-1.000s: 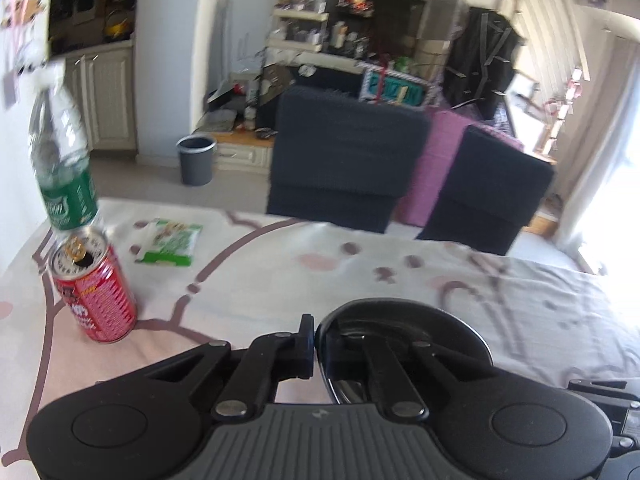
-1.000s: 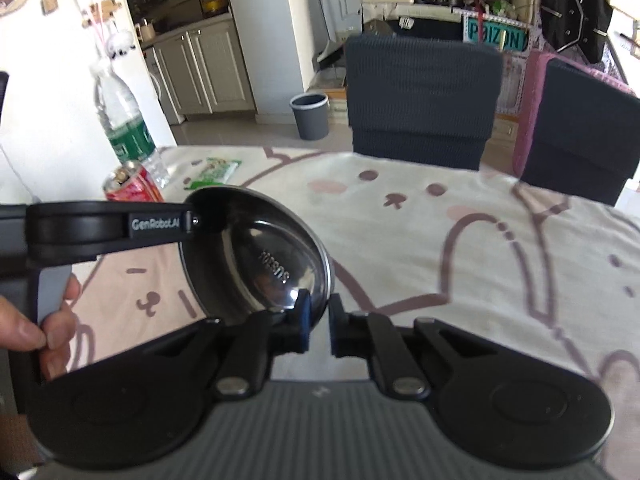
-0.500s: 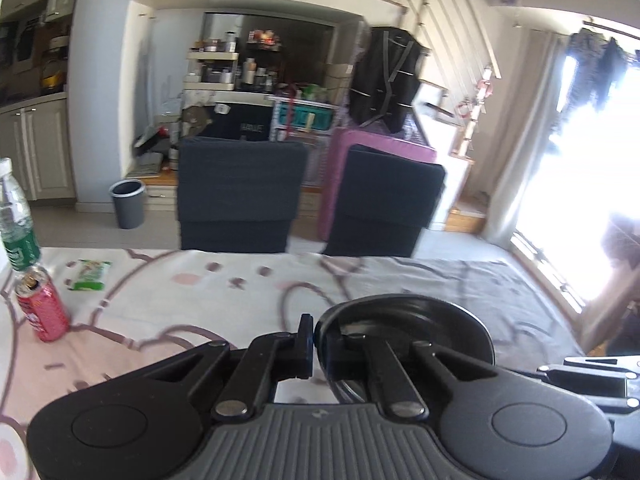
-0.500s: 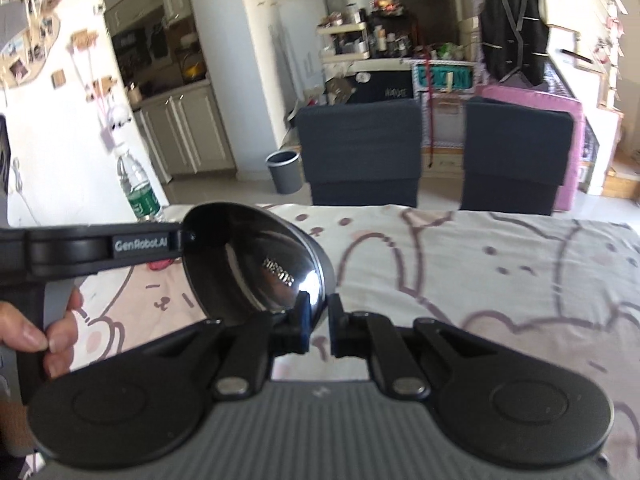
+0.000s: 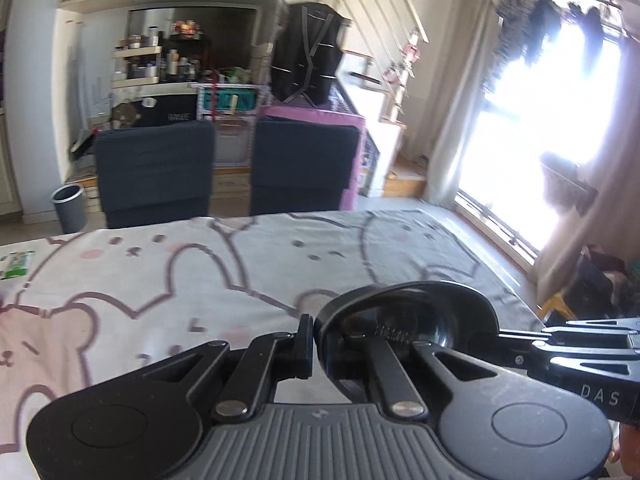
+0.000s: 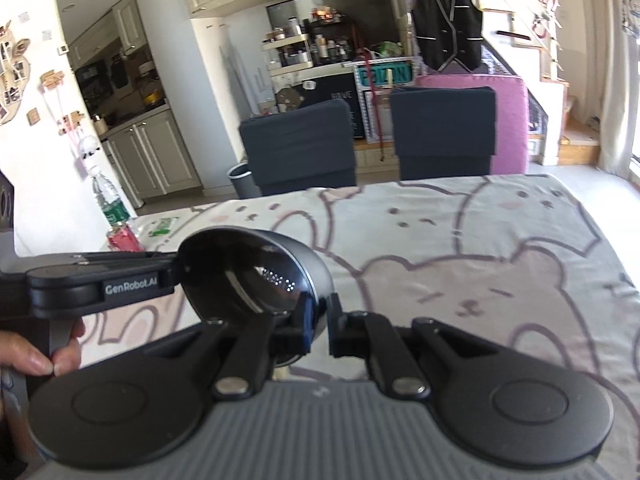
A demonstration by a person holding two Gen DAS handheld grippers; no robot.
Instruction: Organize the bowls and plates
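We hold one dark metal bowl (image 6: 256, 276) in the air above the tabletop (image 6: 460, 240), pinched at two places on its rim. Our right gripper (image 6: 318, 322) is closed narrow on the near edge of the rim, and our left gripper (image 5: 314, 344) is closed narrow on the rim at the other side. In the right wrist view the left gripper reaches in from the left and meets the bowl at its left edge, with a hand (image 6: 36, 352) on its handle.

The grips look thin. Each one catches only a thin strip of rim, and the metal is smooth and shiny, so we judge the bowl could slide out of either pair of pads if we swing or jolt it. If one side lets go, the other grip would probably act as a pivot and the bowl would drop and clatter onto the cloth.

We also have two grips on one rigid thing. If our hands drift apart, close in or twist differently, we would pry the rim out of one pinch.

The soda can (image 6: 124, 238) and the water bottle (image 6: 110, 204) stand at the far left edge of the tabletop, well apart from the bowl. A wide sweep that way could knock them over.

No plates or other bowls show here, so we cannot tell where this one belongs.
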